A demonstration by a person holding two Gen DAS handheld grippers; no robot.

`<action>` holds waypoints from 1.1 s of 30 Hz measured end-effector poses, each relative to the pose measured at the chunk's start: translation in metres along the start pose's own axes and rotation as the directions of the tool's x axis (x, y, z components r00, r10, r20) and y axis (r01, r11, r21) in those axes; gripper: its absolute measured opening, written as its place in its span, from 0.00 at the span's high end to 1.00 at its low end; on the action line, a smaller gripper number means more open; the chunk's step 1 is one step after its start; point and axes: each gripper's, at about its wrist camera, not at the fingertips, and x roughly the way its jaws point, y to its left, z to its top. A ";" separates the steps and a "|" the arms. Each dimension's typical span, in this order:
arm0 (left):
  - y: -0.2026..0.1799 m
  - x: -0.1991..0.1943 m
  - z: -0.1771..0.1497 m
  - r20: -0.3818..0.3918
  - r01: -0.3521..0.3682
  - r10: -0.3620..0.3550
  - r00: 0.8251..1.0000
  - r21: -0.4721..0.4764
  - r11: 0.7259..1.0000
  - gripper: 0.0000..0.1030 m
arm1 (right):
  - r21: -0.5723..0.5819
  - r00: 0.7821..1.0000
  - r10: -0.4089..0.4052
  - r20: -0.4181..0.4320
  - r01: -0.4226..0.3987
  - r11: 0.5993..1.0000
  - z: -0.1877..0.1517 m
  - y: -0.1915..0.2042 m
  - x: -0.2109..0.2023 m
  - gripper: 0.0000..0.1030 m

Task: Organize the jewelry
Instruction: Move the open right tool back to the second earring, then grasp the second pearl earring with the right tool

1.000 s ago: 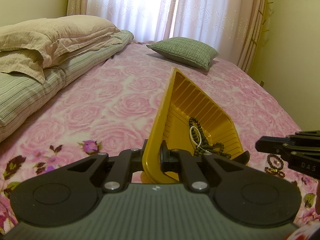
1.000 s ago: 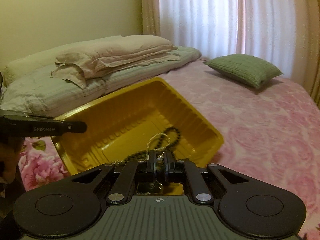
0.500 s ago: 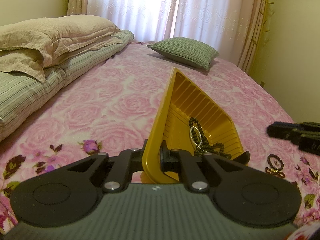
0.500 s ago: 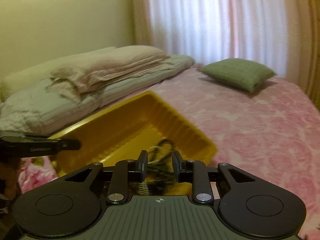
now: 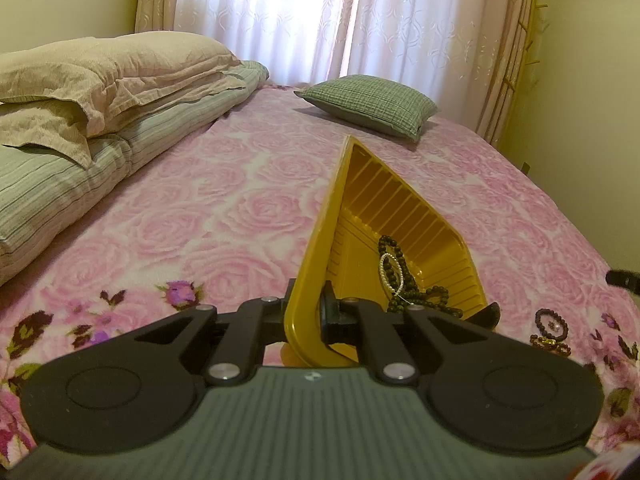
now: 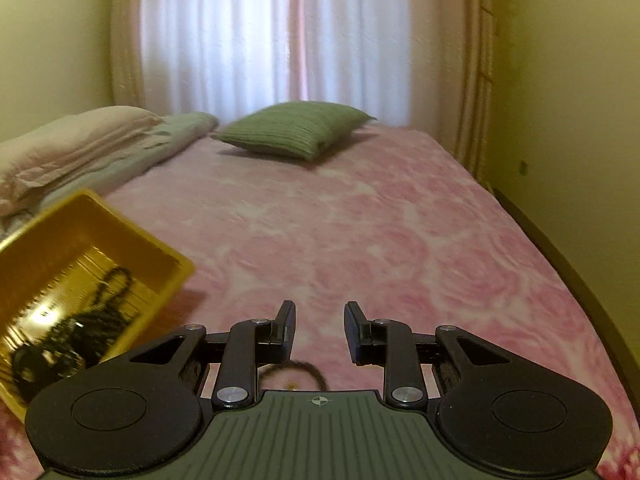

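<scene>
Left tongs [image 5: 306,316] are clamped on the tilted yellow tray's [image 5: 320,248] rim; beads [image 5: 404,280] lie inside, a bracelet [image 5: 552,326] on the bedspread [image 5: 200,216] beside it. Right tongs [image 6: 320,330] are held parted and empty over clear bedspread, tray leftward.

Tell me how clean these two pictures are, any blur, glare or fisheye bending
Left wrist view: sharp; bright window washes out the curtains, fisheye bows the wall edges, yellow tray and its beads are crisp. Right wrist view: motion-smeared; green pillow and bedspread are soft, a glare streak lies on the tray floor, and only the right gripper is sharp.
</scene>
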 end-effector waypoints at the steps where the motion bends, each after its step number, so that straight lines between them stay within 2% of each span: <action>1: 0.000 0.000 0.000 0.000 -0.001 0.001 1.000 0.000 1.000 0.93 | 0.000 1.000 -0.007 -0.007 0.007 1.000 -0.003 -0.003 0.001 0.74; 5: 0.000 0.000 0.000 0.000 0.000 0.000 1.000 0.000 1.000 0.93 | -0.006 0.999 0.004 -0.035 -0.004 1.000 -0.019 -0.007 0.005 0.74; 16: 0.000 0.000 0.000 -0.001 -0.001 0.001 1.000 0.000 1.000 0.93 | -0.127 0.985 0.049 -0.164 -0.071 0.989 -0.047 0.020 0.049 0.74; 23: 0.001 0.000 0.000 -0.002 -0.002 0.002 1.000 0.000 1.000 0.93 | -0.137 0.982 0.058 -0.178 -0.084 0.987 -0.049 0.018 0.065 0.74; 33: 0.000 0.000 0.000 -0.001 -0.001 0.001 1.000 0.000 1.000 0.93 | -0.162 0.977 0.045 -0.210 -0.080 0.984 -0.050 0.017 0.080 0.87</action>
